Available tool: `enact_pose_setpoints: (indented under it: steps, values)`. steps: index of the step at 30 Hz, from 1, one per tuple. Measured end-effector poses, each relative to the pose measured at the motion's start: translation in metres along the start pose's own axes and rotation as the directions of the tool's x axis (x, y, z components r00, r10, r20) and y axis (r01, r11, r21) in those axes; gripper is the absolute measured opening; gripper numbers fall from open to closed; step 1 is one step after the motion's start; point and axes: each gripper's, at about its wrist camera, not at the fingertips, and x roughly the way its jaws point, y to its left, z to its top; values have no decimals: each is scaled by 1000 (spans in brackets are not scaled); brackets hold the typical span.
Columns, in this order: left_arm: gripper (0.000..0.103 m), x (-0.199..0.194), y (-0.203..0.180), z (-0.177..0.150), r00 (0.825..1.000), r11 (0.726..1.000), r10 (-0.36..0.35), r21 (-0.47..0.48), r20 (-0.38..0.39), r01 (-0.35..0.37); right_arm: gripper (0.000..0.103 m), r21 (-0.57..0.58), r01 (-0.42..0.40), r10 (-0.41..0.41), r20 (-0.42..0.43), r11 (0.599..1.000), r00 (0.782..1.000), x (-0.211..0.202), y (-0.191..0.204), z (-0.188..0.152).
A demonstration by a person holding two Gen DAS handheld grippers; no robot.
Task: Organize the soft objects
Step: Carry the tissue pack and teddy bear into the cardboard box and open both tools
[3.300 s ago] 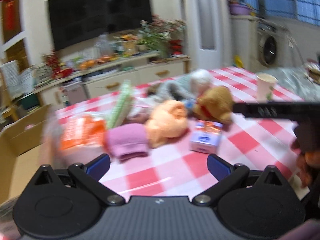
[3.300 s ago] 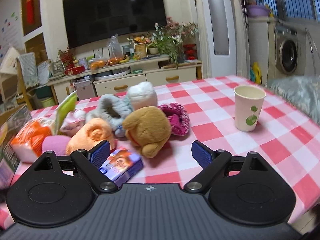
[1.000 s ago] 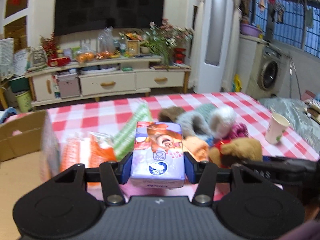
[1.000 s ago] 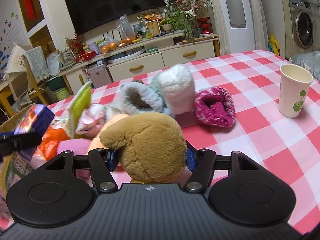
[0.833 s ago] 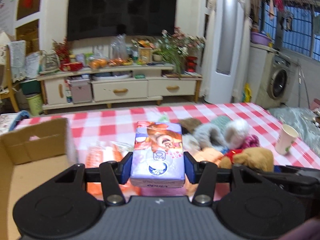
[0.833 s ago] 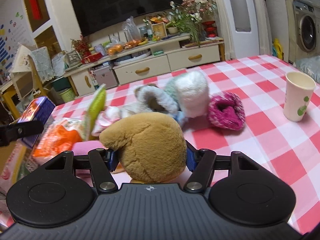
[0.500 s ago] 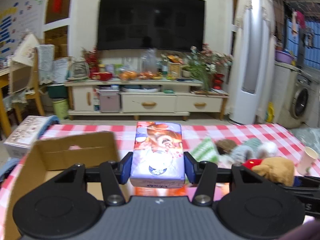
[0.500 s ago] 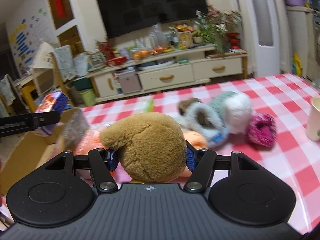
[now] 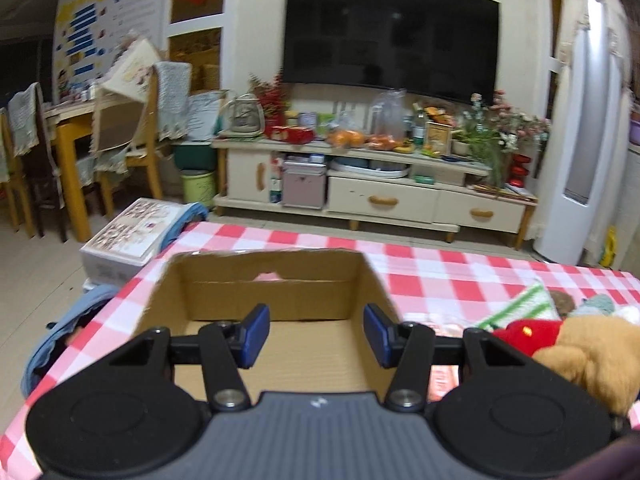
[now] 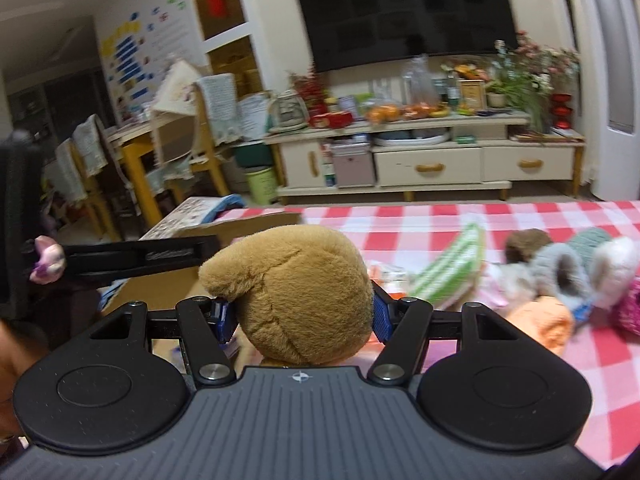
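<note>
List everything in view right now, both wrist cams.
cardboard box: 1, brown, open, on the table's left end under the left gripper
brown plush toy: 1, tan, between the right gripper's pads
striped soft item: 1, green and white, on the table right of the box
fluffy soft items: a few, grey and white, far right of the table
orange plush: 1, orange, in front of the grey ones
tablecloth: 1, red and white checks
TV: 1, black, on the wall
TV cabinet: 1, cream, below the TV
left gripper: 1, black with blue pads, open, empty
right gripper: 1, same colours, shut on the toy
</note>
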Motion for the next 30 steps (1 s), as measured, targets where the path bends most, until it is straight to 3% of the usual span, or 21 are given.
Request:
enact_pose_setpoints:
  steps: [11,16,18,21,30]
  values:
    - [53,5,29,6,996,995,89,-44,-13,-89,79,-72,-99,96,-49,992,994,23,31,-4]
    - [74,6,37,6,994,992,110,-58,-21,-111,84,-119,-120,112,-70,986,991,39,50,-8]
    - [80,6,38,6,993,991,119,-58,-19,-120,102,-129,-132,123,-73,983,990,40,53,-10]
    - [89,5,38,6,992,991,123,-55,-17,-124,101,-144,-135,126,-74,980,989,35,56,-14]
    - [98,6,30,7,993,993,118,-23,-28,-119,103,-83,-80,77,-43,993,996,20,38,-13]
